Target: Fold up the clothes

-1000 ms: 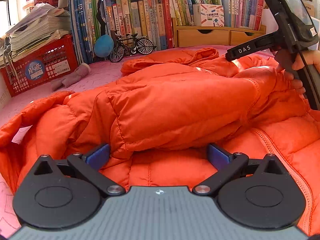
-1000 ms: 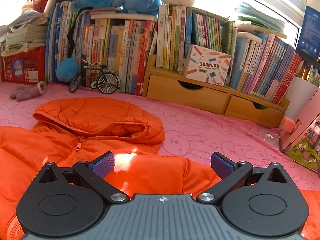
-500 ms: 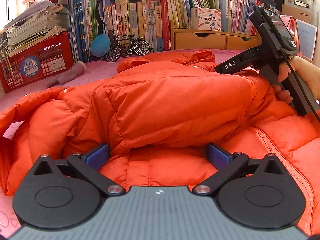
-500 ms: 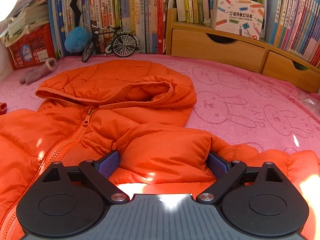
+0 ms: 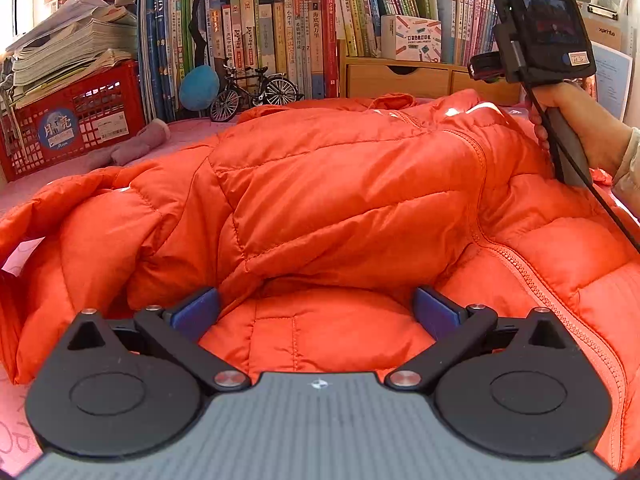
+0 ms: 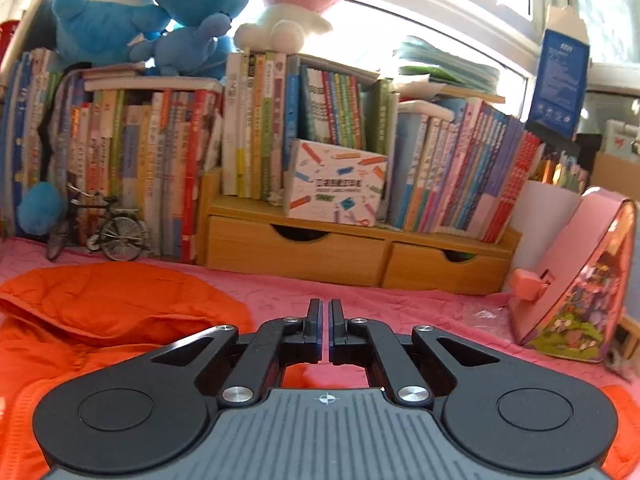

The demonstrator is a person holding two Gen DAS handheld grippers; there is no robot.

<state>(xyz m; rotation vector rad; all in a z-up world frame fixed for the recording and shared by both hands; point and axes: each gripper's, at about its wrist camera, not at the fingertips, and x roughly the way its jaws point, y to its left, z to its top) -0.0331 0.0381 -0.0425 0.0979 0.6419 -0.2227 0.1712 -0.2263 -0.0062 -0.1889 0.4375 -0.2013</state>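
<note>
Your left gripper (image 5: pixel 316 308) has its two blue pads (image 5: pixel 196 310) wide apart. A puffy part of the orange jacket (image 5: pixel 340 184) sits between them, but the pads do not squeeze it. A big fold of the jacket bulges up just in front of this gripper.

Your right gripper (image 6: pixel 325 330) is closed, with its two fingers almost touching and only a thin slit between them. You cannot tell if any cloth is pinched there; orange cloth shows under it. In the left view your right hand (image 5: pixel 580 128) holds that tool's handle at the far right edge of the jacket.

The jacket lies spread on the pink blanket (image 6: pixel 360 300), with its zipper (image 5: pixel 532 280) running down the right side. Its hood (image 6: pixel 112 296) lies flat to the left in the right view.

Behind it stand a wooden drawer box (image 6: pixel 352 248), rows of books (image 6: pixel 256 128), a little toy bicycle (image 5: pixel 252 94) and a red crate (image 5: pixel 72 116). Blue stuffed toys (image 6: pixel 132 20) and a pink and white one (image 6: pixel 296 0) sit on top of the books
</note>
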